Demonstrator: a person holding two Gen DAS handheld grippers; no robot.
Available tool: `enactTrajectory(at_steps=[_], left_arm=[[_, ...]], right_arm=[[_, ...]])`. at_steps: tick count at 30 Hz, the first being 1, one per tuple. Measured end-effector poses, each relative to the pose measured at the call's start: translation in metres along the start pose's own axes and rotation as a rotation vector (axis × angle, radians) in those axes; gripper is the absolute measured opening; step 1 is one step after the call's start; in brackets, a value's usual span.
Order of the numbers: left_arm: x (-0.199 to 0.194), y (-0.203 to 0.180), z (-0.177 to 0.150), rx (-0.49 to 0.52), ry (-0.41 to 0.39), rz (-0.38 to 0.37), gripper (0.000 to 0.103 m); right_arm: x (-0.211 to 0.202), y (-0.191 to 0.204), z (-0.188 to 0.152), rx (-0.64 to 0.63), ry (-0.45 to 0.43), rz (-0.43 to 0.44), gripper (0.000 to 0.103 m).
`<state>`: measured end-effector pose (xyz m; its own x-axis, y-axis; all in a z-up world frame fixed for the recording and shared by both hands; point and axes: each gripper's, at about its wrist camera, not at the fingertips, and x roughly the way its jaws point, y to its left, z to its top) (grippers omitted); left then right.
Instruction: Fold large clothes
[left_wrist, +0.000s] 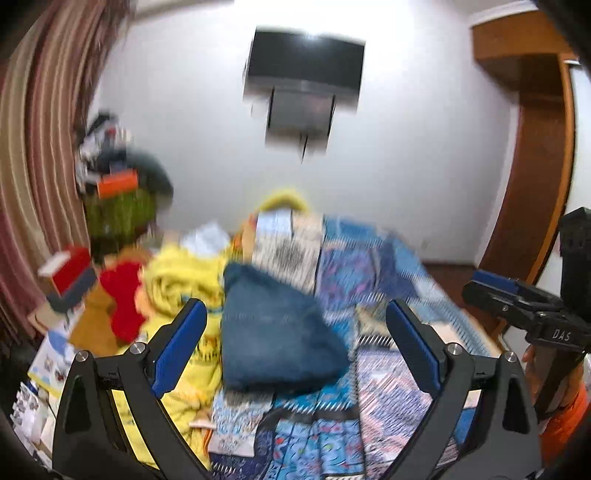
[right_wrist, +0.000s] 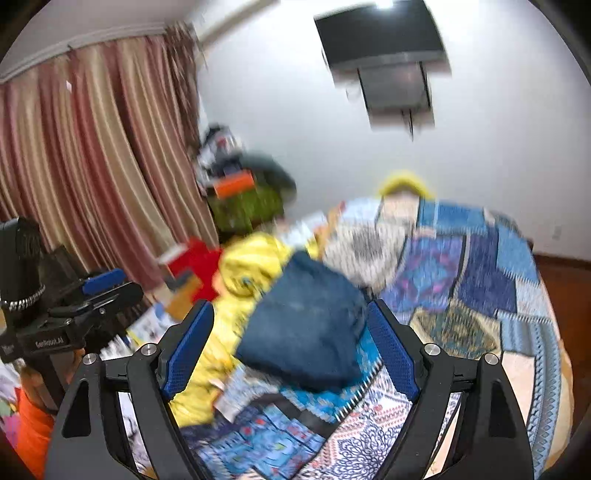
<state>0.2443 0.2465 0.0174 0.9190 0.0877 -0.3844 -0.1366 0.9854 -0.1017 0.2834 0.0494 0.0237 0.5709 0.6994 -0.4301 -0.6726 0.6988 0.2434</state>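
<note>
Left gripper (left_wrist: 295, 332), black frame with blue-padded fingers: jaws spread wide, nothing between the pads, fingers aimed forward and slightly downward. Right gripper (right_wrist: 291, 334), same black frame with blue textured pads: jaws likewise spread wide, nothing clamped, pointed forward at a similar downward tilt. The two units are held side by side, level with each other; each appears at the edge of the other's wrist view. An orange sleeve (right_wrist: 31, 424) of the person shows beneath the left unit. Motion blur affects both views.
</note>
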Motion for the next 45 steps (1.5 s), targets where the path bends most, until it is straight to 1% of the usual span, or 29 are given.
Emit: enactTrajectory(at_steps=[2,6,9,11,13,15,17,18,19,21,29,40,45], left_arm=[[-0.030,-0.012,0.002,0.016,-0.078,0.006,0.098],[-0.086,-0.037,-0.007,0.060,-0.230,0.046,0.098],[-0.116,-0.053,-0.019,0.084,-0.307,0.074,0.098],[-0.129,-0.058,-0.027,0.076,-0.339,0.085,0.098],[-0.134,-0.059,-0.035,0.072,-0.350,0.099,0.098],[-0.140,-0.060,-0.043,0.070,-0.359,0.115,0.098],[-0.142,-0.062,-0.049,0.061,-0.355,0.111,0.102],[-0.142,-0.062,-0.052,0.053,-0.349,0.106,0.102],[-0.142,-0.062,-0.055,0.050,-0.345,0.105,0.102],[-0.141,-0.062,-0.057,0.051,-0.338,0.105,0.102],[-0.134,-0.062,-0.064,0.033,-0.312,0.100,0.102],[-0.129,-0.063,-0.067,0.027,-0.296,0.108,0.103],[-0.127,-0.064,-0.067,0.027,-0.292,0.107,0.103]], right_arm=[[-0.026,0.013,0.000,-0.018,-0.070,0.011,0.083],[-0.070,0.040,-0.008,-0.062,-0.188,0.017,0.083],[-0.090,0.051,-0.020,-0.084,-0.251,0.008,0.083],[-0.101,0.058,-0.029,-0.086,-0.286,0.002,0.083],[-0.104,0.060,-0.035,-0.077,-0.310,-0.016,0.083],[-0.107,0.061,-0.039,-0.068,-0.319,-0.036,0.086],[-0.107,0.062,-0.043,-0.059,-0.324,-0.057,0.093],[-0.108,0.062,-0.045,-0.055,-0.327,-0.066,0.101],[-0.109,0.062,-0.047,-0.047,-0.334,-0.077,0.103],[-0.111,0.062,-0.048,-0.038,-0.345,-0.095,0.103],[-0.105,0.063,-0.051,-0.052,-0.324,-0.132,0.103],[-0.110,0.062,-0.061,-0.052,-0.322,-0.148,0.103],[-0.111,0.062,-0.060,-0.051,-0.323,-0.149,0.103]])
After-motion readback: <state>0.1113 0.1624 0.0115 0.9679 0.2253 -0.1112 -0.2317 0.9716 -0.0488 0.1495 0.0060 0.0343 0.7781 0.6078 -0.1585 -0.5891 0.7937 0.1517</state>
